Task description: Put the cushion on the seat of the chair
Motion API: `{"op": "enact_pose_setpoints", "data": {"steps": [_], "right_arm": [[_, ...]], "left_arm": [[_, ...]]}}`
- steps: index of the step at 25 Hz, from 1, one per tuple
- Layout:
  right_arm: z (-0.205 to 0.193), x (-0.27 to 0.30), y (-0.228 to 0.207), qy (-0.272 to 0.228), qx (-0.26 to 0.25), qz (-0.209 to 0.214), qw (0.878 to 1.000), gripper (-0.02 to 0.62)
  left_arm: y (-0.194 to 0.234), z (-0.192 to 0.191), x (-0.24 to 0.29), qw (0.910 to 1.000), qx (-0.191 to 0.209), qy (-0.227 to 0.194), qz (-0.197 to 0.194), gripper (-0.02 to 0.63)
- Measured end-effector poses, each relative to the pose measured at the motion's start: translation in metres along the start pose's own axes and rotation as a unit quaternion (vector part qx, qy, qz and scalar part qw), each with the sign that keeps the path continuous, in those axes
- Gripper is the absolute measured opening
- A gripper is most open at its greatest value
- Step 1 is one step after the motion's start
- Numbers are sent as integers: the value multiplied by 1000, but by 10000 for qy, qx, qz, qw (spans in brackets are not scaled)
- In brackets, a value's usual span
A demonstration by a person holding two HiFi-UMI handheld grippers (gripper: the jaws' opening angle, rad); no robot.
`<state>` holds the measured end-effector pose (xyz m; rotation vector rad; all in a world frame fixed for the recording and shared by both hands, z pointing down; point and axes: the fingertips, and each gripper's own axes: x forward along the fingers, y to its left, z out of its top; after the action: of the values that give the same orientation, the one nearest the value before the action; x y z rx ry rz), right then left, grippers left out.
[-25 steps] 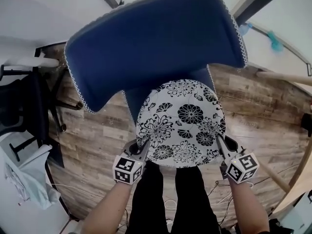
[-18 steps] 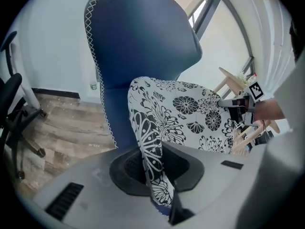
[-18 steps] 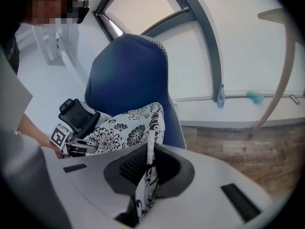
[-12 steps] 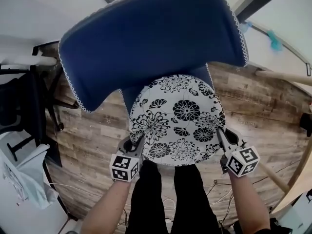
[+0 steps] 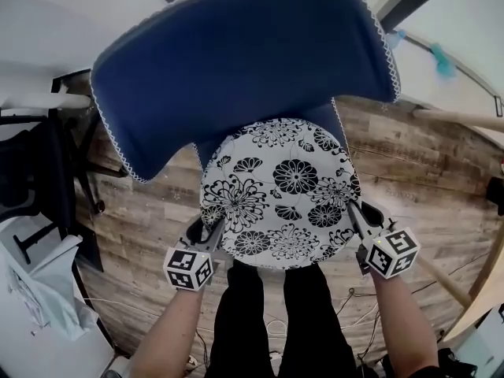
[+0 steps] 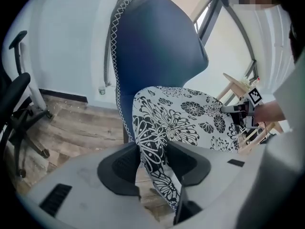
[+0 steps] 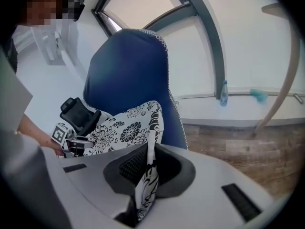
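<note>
A round white cushion [image 5: 279, 199] with black flowers lies over the seat of the blue high-backed chair [image 5: 244, 61]. My left gripper [image 5: 206, 231] is at its near left edge. Its jaws are opening: in the left gripper view the cushion's edge [image 6: 157, 151] hangs loose between the parted pads of the left gripper [image 6: 155, 159]. My right gripper [image 5: 358, 215] is at the near right edge. The right gripper view shows the right gripper [image 7: 148, 168] shut on the cushion's edge [image 7: 151, 128], with the chair back [image 7: 128, 70] behind.
A black office chair [image 5: 39, 172] stands at the left on the wood floor, a white bag [image 5: 39, 290] in front of it. Wooden legs [image 5: 453, 120] cross at the right. The person's dark legs [image 5: 283, 321] are right before the seat. A bottle [image 7: 224, 94] stands at the window.
The cushion has sunk and spread a little to the left on the seat. My left gripper's jaws have parted from its edge, and that hand drifted slightly left. The right gripper keeps its hold.
</note>
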<state>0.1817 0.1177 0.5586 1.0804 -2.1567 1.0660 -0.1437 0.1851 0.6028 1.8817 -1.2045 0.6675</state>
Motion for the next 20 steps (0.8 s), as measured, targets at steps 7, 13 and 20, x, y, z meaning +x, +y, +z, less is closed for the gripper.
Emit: {"op": "enact_pose_setpoints", "data": {"steps": [7,13,20], "right_arm": [[-4,6,-8,-41,219,-206,9995,39],[-15,10,-18,193,91,-542,9983,50],[-15,2,-40,173,178,-1150,9930,196]], "left_arm": [[24,9,-8,9987,-295,-291,312,184],[33,15,-16,9983,-246,-405,325,184],[29,37,-21,9980,-85,-577,262,184]]}}
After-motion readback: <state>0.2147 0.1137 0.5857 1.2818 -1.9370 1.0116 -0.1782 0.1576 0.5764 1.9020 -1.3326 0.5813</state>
